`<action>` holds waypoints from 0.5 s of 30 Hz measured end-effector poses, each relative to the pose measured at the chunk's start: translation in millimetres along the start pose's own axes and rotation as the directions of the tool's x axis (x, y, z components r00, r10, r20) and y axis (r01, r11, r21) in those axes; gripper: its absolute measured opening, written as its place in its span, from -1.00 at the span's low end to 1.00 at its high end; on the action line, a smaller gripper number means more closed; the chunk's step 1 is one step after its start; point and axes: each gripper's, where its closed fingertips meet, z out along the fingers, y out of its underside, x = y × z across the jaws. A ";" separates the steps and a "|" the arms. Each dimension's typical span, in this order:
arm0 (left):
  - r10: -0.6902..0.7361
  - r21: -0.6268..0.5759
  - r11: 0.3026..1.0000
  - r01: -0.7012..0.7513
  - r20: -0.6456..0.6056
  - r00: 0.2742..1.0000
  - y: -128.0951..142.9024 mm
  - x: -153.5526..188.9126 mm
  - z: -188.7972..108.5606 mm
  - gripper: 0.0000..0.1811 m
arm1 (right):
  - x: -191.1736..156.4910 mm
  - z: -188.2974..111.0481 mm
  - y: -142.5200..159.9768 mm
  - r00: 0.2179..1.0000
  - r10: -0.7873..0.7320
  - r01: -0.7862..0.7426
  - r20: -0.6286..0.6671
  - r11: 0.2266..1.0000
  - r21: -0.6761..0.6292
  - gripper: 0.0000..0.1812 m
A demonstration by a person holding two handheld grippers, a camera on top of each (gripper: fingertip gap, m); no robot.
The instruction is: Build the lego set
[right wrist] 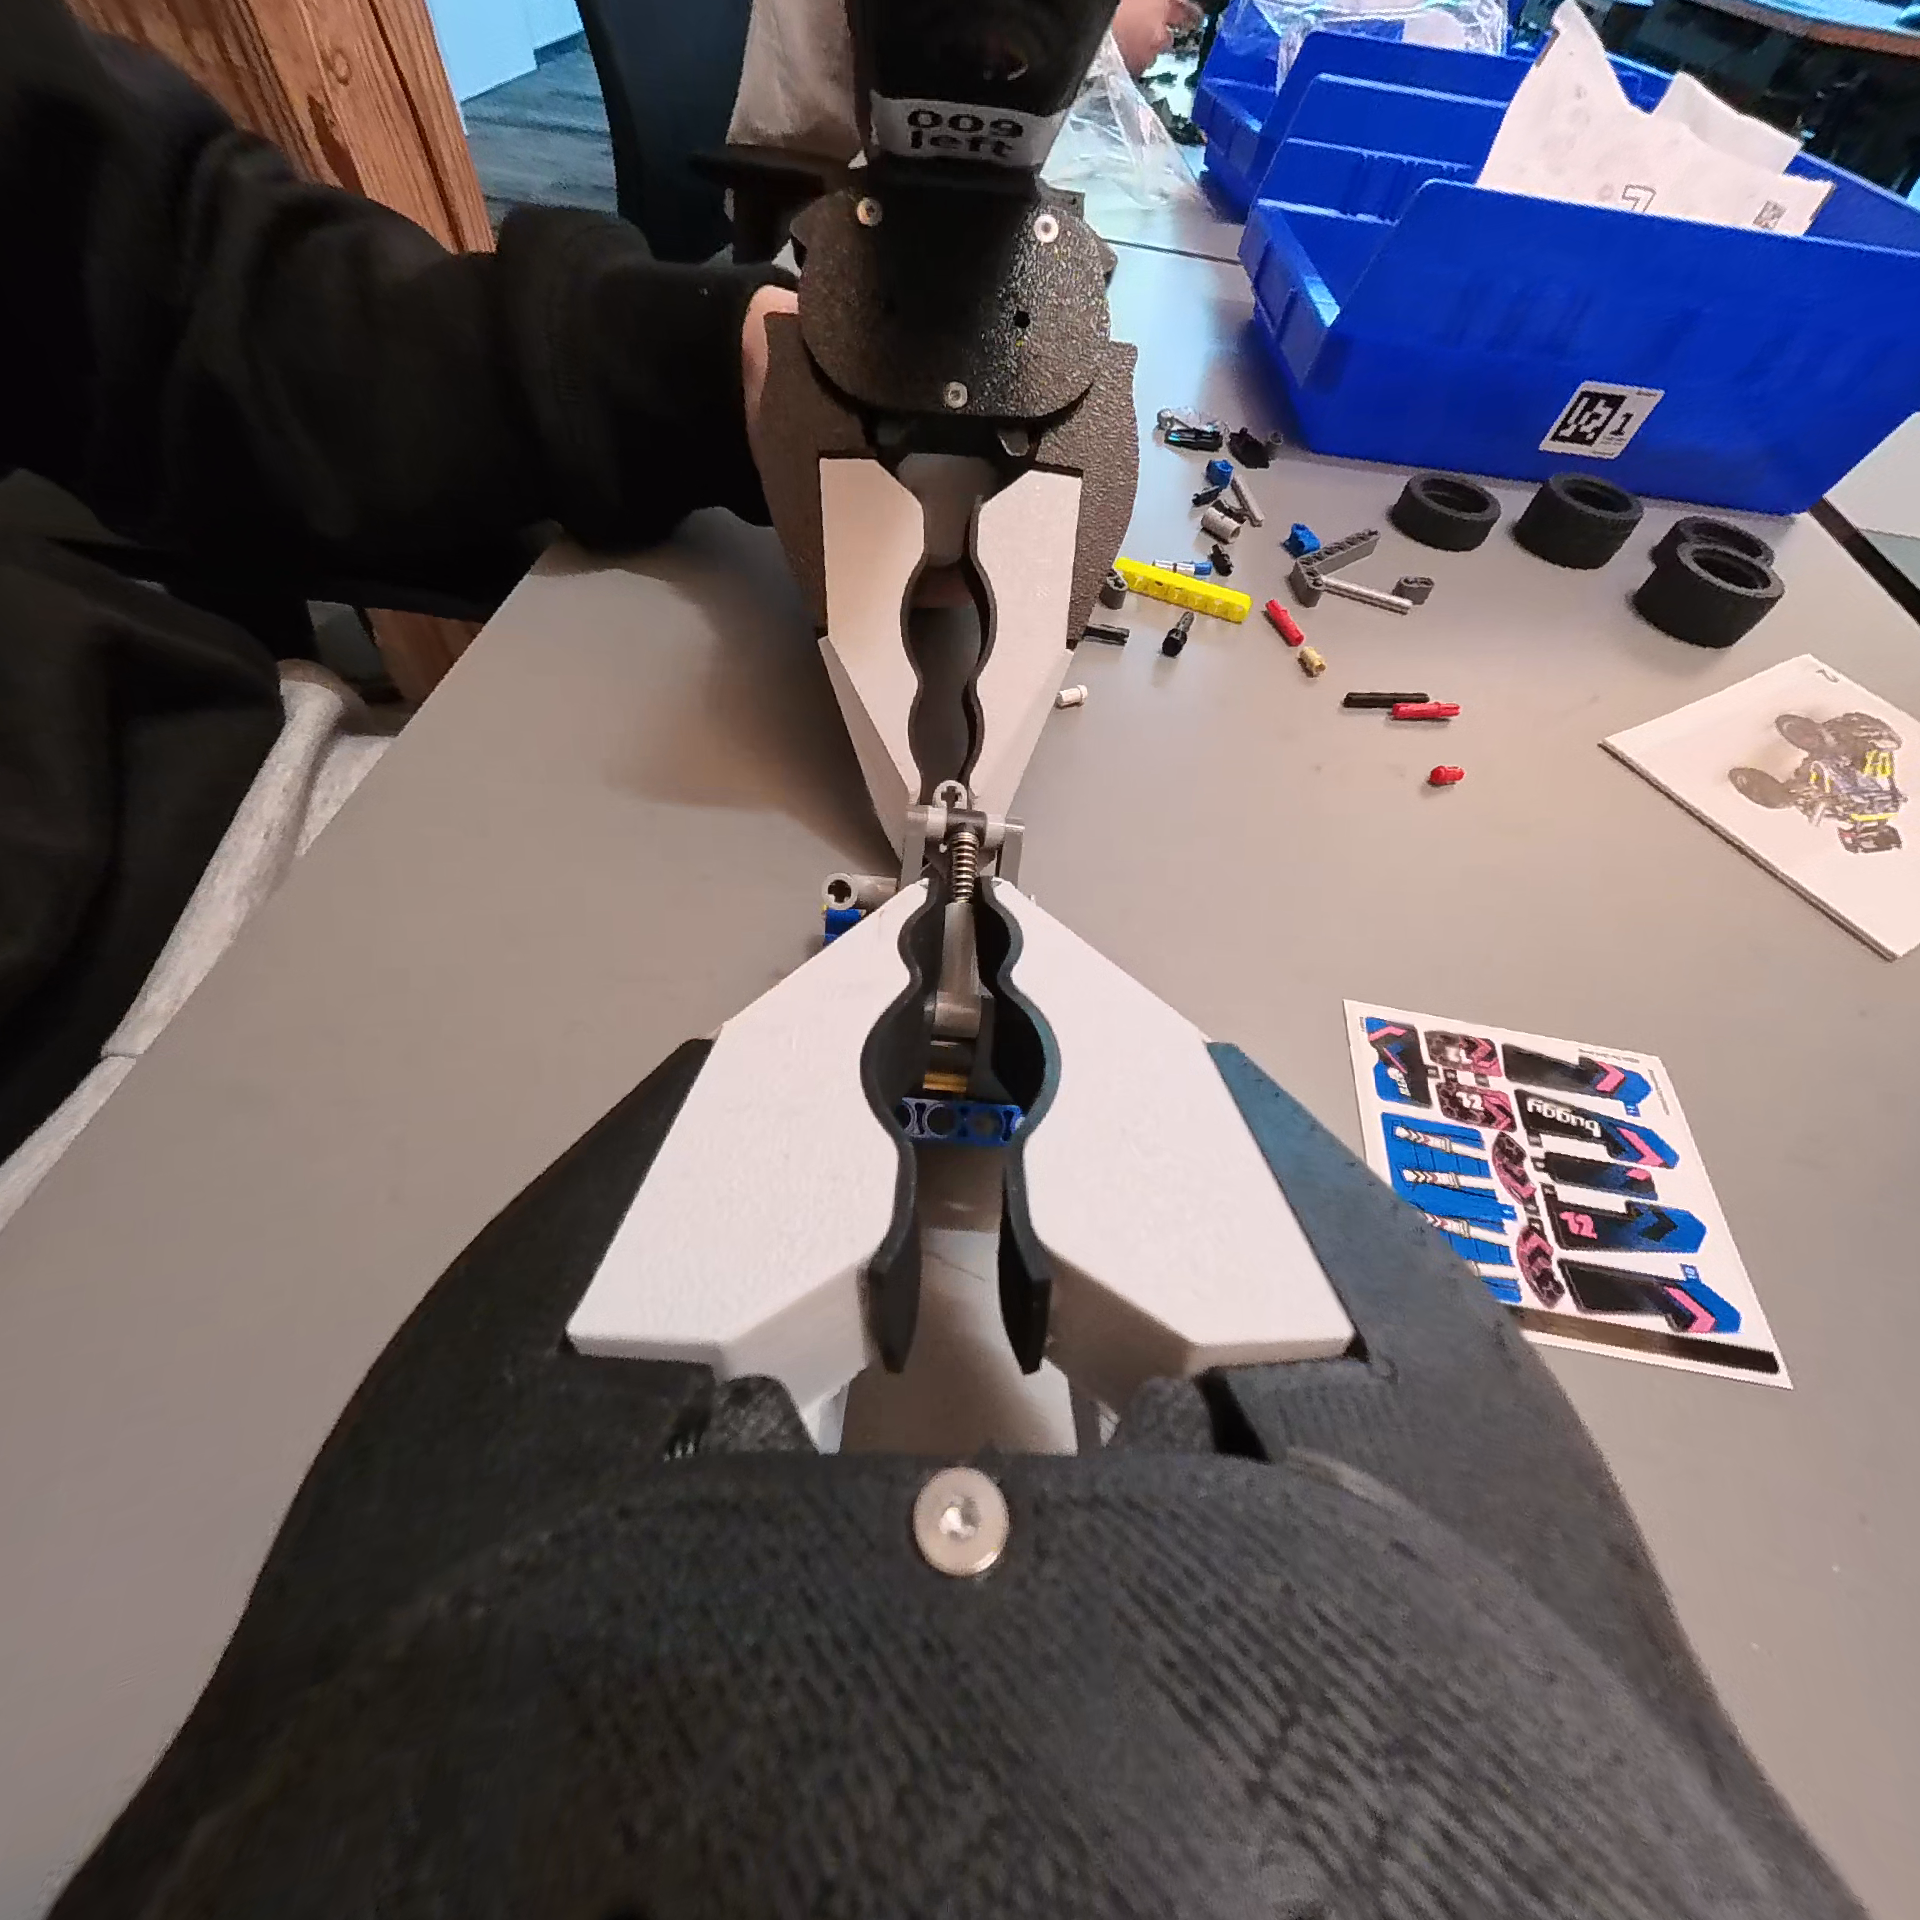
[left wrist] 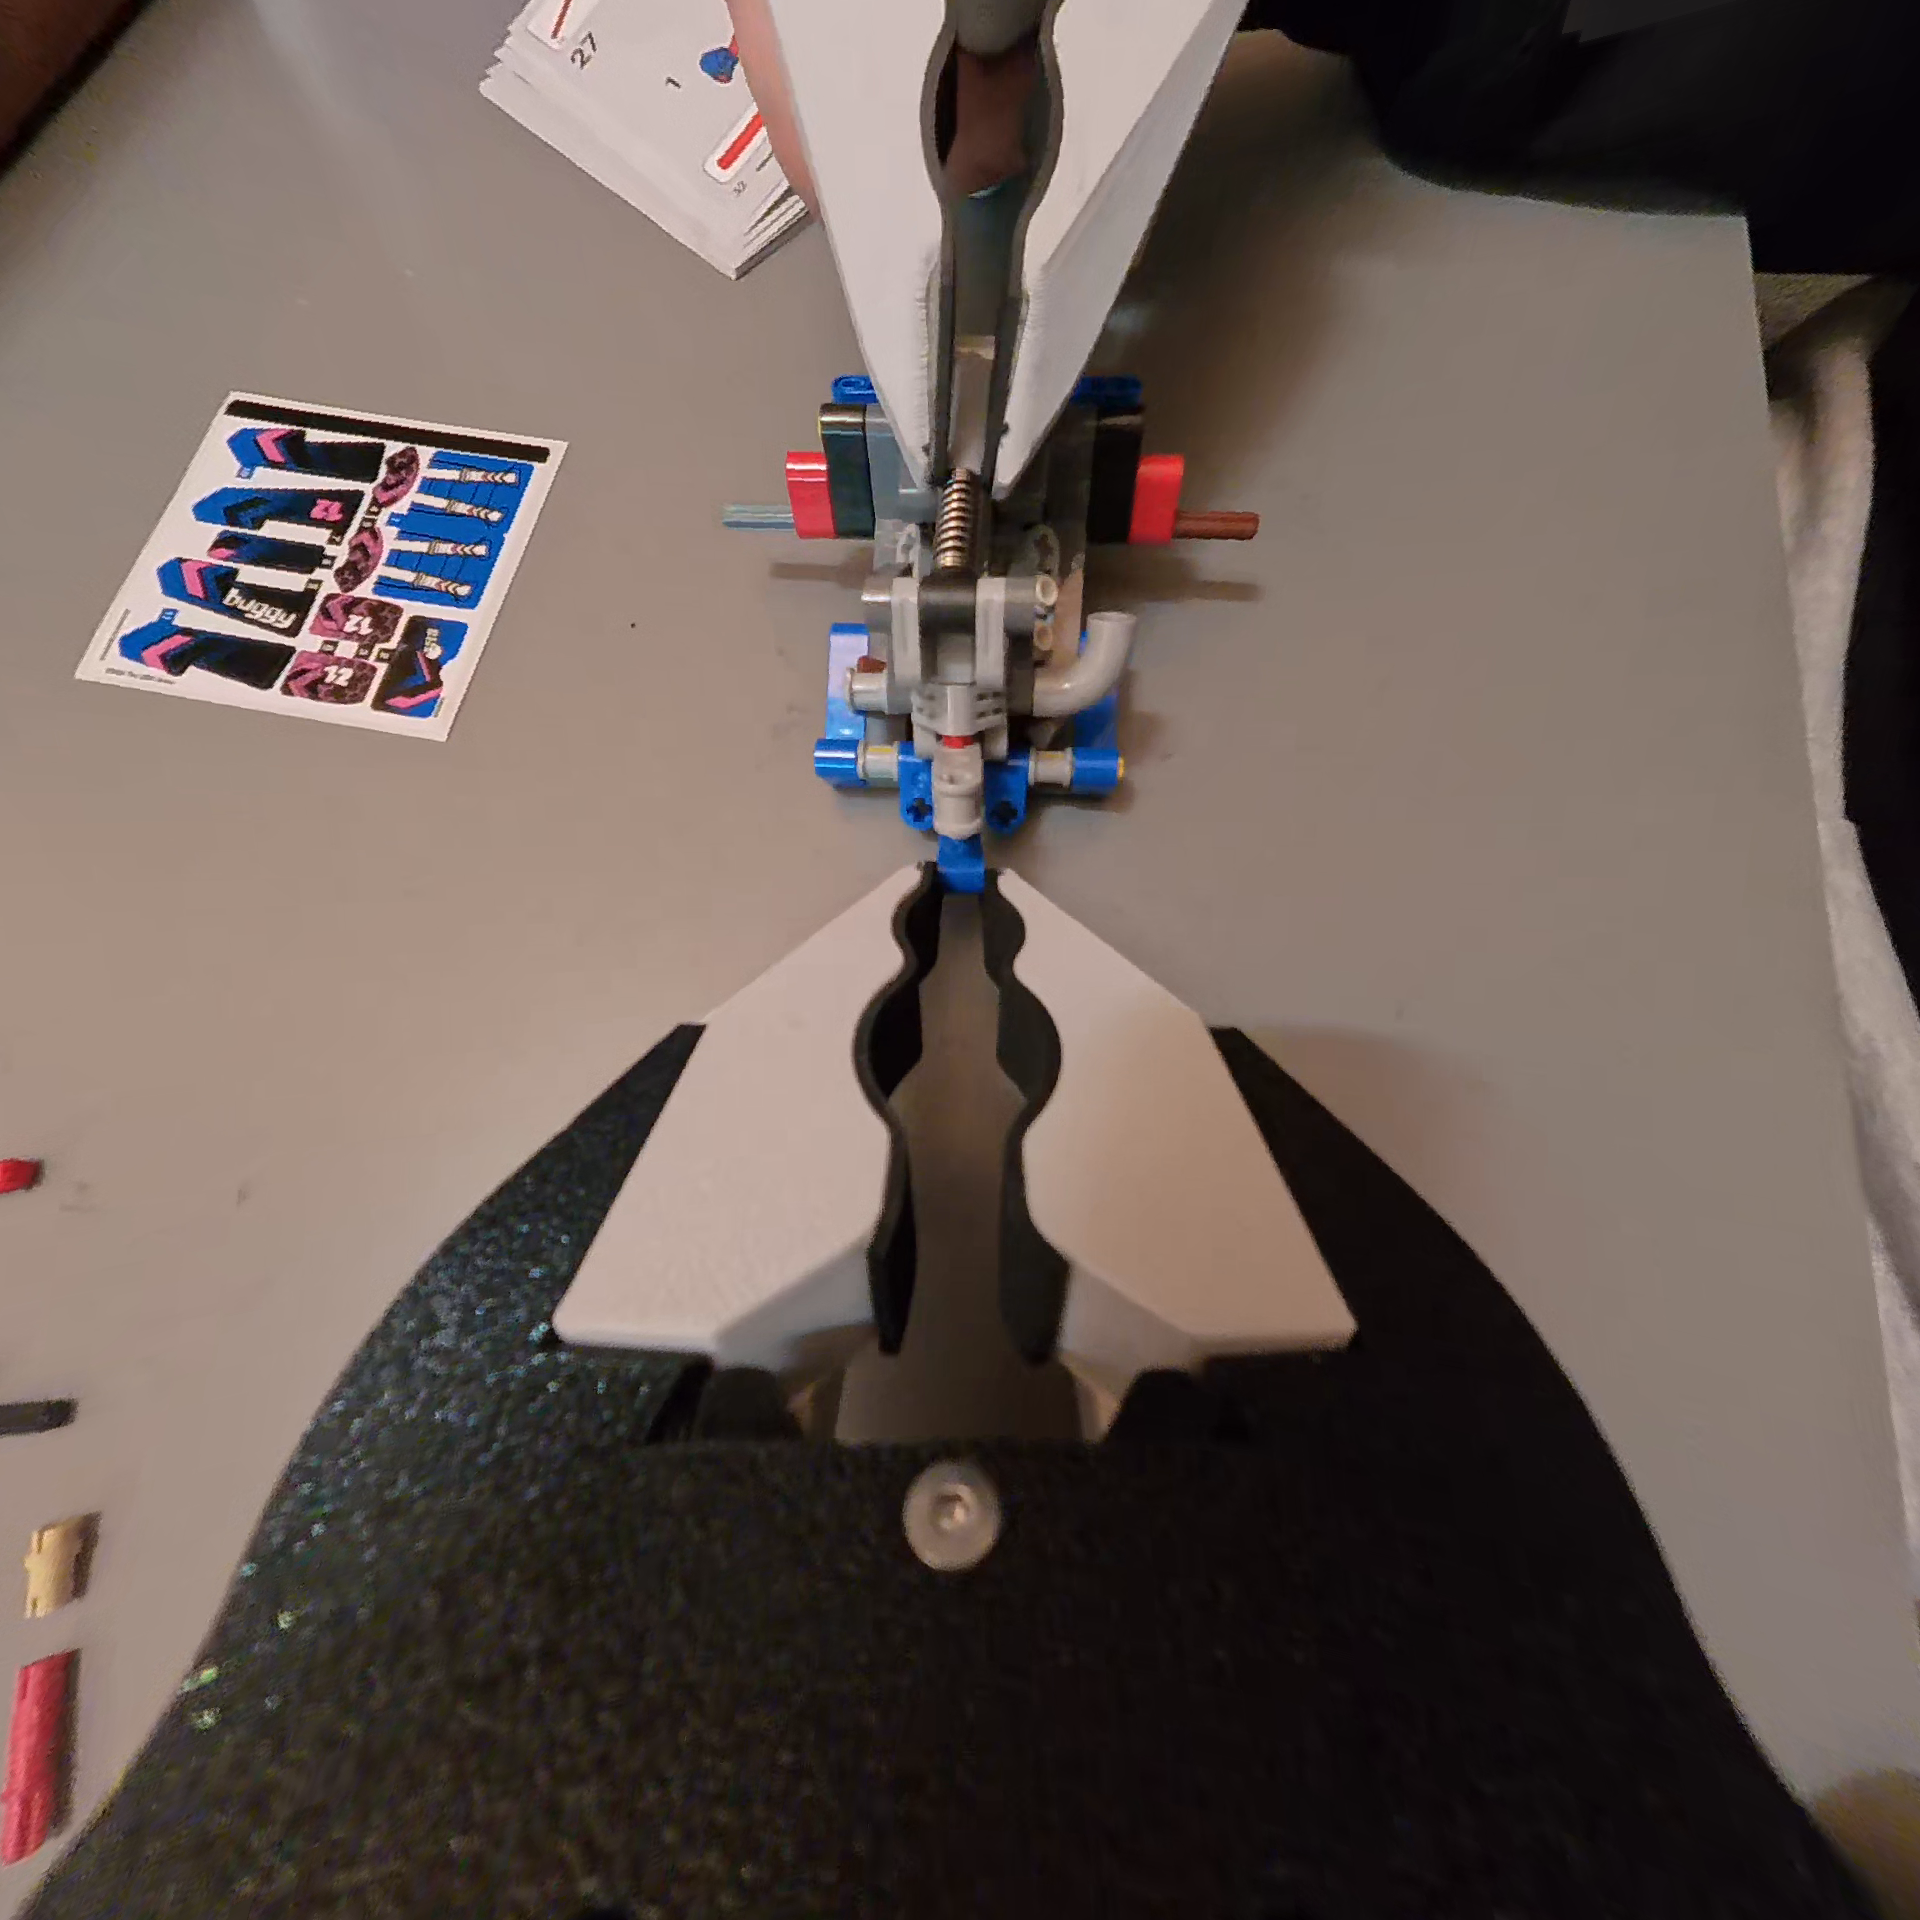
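The half-built lego chassis point(left wrist: 971, 623) is seen lying on the grey tabletop point(left wrist: 1455, 727), its long axis running straight from near to far between the two tongs, which face each other along that same line. In the left wrist view, its near end, a small blue connector point(left wrist: 961, 871), is pinched between the tips of the left tongs point(left wrist: 960, 878), which are pressed nearly together on it. The far end, around the coiled spring shock absorber point(left wrist: 954, 517), is straddled by the right tongs point(left wrist: 964, 473), whose narrowed tips are closed on the grey frame beside the spring; in the right wrist view the spring point(right wrist: 963, 854) and a blue beam point(right wrist: 961, 1120) are seen inside the right tongs point(right wrist: 961, 894). The build is thus held at both ends, so any coming push or pull would likely be directed along that axis. To the left in the left wrist view a sticker sheet point(left wrist: 322, 566) is laid flat, and an instruction booklet point(left wrist: 665, 114) lies farther off. In the right wrist view loose pins and beams point(right wrist: 1288, 603), black tyres point(right wrist: 1579, 520) and blue bins point(right wrist: 1558, 312) are spread well apart from the build; nothing is seen blocking the work.
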 end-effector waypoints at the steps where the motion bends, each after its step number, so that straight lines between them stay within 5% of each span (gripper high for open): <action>1: 0.002 0.001 1.000 -0.002 -0.001 1.000 -0.1 0.3 0.0 -0.95 | -0.1 0.0 0.0 1.000 -0.005 0.005 -0.001 1.000 0.000 -0.96; 15: 0.031 0.029 0.999 -0.031 0.015 0.999 -3.3 1.1 -2.7 -0.95 | -4.5 5.2 10.4 0.999 -0.051 0.051 0.012 0.996 -0.073 -0.87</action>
